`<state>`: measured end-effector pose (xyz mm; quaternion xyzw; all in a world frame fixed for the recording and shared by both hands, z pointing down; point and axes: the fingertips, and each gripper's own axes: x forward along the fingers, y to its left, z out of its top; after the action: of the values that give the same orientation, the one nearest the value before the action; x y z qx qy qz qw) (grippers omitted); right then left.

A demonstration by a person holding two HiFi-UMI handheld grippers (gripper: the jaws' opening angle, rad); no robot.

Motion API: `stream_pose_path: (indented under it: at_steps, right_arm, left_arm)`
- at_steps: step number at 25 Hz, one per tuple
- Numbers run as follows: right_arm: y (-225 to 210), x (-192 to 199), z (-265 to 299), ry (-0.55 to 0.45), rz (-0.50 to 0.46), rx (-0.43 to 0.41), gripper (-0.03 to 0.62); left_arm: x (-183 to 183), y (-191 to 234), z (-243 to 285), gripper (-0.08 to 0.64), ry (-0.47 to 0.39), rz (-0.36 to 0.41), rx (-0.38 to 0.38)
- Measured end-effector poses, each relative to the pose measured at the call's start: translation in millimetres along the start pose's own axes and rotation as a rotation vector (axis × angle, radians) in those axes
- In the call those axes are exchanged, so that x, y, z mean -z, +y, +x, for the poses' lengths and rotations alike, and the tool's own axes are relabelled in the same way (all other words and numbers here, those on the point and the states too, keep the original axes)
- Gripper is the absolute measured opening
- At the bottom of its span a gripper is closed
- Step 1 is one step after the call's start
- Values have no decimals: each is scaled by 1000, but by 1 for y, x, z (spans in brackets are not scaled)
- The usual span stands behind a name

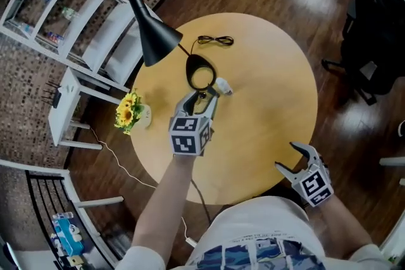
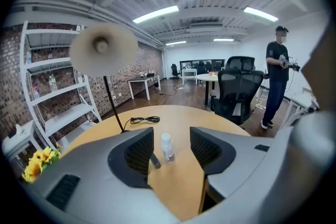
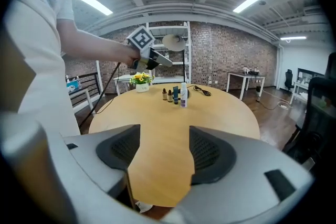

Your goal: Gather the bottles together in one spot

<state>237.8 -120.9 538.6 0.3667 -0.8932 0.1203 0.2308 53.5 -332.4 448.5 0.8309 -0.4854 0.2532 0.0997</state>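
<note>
**Desk:** At the round bench (image 1: 272,92), why do you hold your left gripper (image 1: 204,100) out by the lamp (image 1: 155,38)?

**Caption writer:** Because that is where the bottles stand. The white bottle (image 2: 167,147) sits upright just beyond your left fingers (image 2: 137,152), framed in the gap between them. A small dark bottle (image 2: 155,161) stands beside it, close to one pad. Those fingers stand wide apart and press on nothing.

**Desk:** And the gathering spot itself?

**Caption writer:** The right gripper view shows one tight cluster. The white bottle, a teal bottle (image 3: 175,93) and two small dark bottles (image 3: 164,94) stand side by side, with the flowers (image 3: 139,79) behind them. No stray bottle shows elsewhere on the bench, so the gathering looks close to done.

**Desk:** What about your right gripper (image 1: 288,157)?

**Caption writer:** You hold it at the near rim, well apart from the cluster. Its fingers (image 3: 210,152) are open and empty, with only bare wood between them. It looks parked, since nothing on its side needs fetching.

**Desk:** How are your arms posed?

**Caption writer:** Your left forearm reaches out across the bench, and its gripper tilts down toward the bottles. Your right hand stays low beside your body, and its gripper slopes down across the bench top.
</note>
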Motion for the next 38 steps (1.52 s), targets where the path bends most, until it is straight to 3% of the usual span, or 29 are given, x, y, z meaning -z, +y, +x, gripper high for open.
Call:
stream_pose_path:
  at_steps: [5,12,15,24,31,38]
  right_arm:
    - [44,-29,1,-28,30,-2,316]
    - [109,-46,-7,-45,145,51,316]
    - [147,-44,-16,-28,149,74,316]
    - [236,-27,-56,-2,176,182,314]
    - [297,-15,-77,21,167,186,314]
    - [325,-19,-91,12,140,190,315]
  left_arm:
    - [48,-6,-123,222,-51,-110,23]
    - [173,-1,-270,224,-39,-303,-31]
    - [211,-3,-317,223,-27,-324,-31]
    - [274,-2,-407,224,-48,-340,-4]
    - [308,-14,-448,223,-55,-356,26]
    - [322,-25,-470,222,-31,-364,25]
